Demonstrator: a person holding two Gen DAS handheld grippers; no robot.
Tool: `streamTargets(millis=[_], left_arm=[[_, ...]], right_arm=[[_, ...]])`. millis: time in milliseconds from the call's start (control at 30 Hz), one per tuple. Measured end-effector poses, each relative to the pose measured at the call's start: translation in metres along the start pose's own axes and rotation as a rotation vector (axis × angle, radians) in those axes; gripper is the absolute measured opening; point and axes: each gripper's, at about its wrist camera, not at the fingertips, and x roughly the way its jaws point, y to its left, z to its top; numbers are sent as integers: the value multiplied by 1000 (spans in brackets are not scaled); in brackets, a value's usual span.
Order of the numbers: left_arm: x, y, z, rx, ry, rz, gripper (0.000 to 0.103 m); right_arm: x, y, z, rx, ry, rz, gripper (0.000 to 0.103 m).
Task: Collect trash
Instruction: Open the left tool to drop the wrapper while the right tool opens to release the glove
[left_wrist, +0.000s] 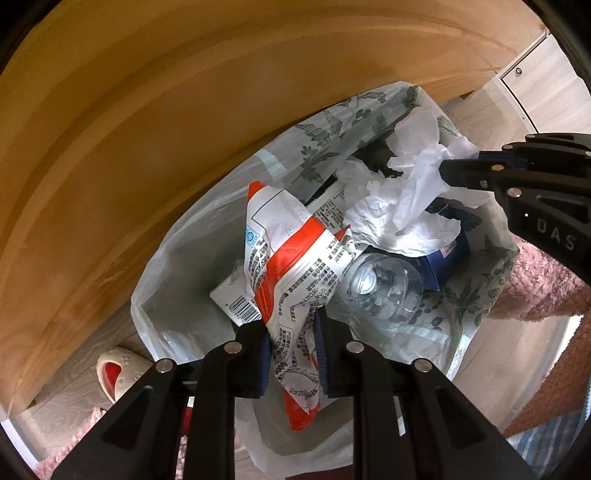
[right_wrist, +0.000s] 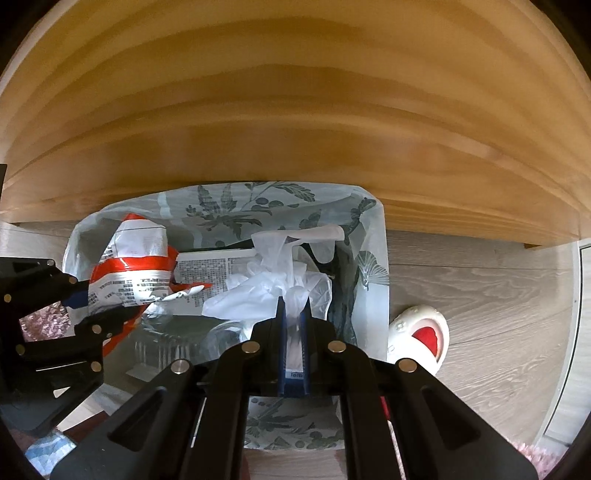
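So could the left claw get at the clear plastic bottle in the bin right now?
Probably not yet. The left claw is shut on the red and white wrapper, which hangs across one end of the bottle. It would have to drop the wrapper first; the bottle lies close below.

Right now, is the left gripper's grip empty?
No: the left gripper is clamped on a red-and-white printed snack wrapper above the bin bag.
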Motion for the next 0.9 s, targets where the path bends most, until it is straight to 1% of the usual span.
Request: streamTargets(millis=[100,233,467,633,733,767,833,867,900], left_arm=[[1,-1,1,6,-9,2,18],[7,0,2,13,-5,8,18],[7,1,2,16,-11,-1,18],[2,3,2,15,-22,-5,24],[-5,5,2,16,-40,9,29],[-6,5,2,11,-42,7,29],[-9,6,2,6,-48,6,33],[-11,6,1,5,-49,9,35],[-12,7,1,4,-50,13,38]], right_arm=[[3,3,-1,-15,-9,-9,7],[11,5,-4,-20,8,-29,7],[15,1,-4,-22,7,-18,7],[7,0,-2,-1,-10,-6,7],[5,-5,-1,20,-4,7,8],[4,-5,-1,27,-2,12,11],[3,-7,0,43,0,19,25],[2,-8,0,50,-1,22,38],[0,-9,0,57,-11,32,41]])
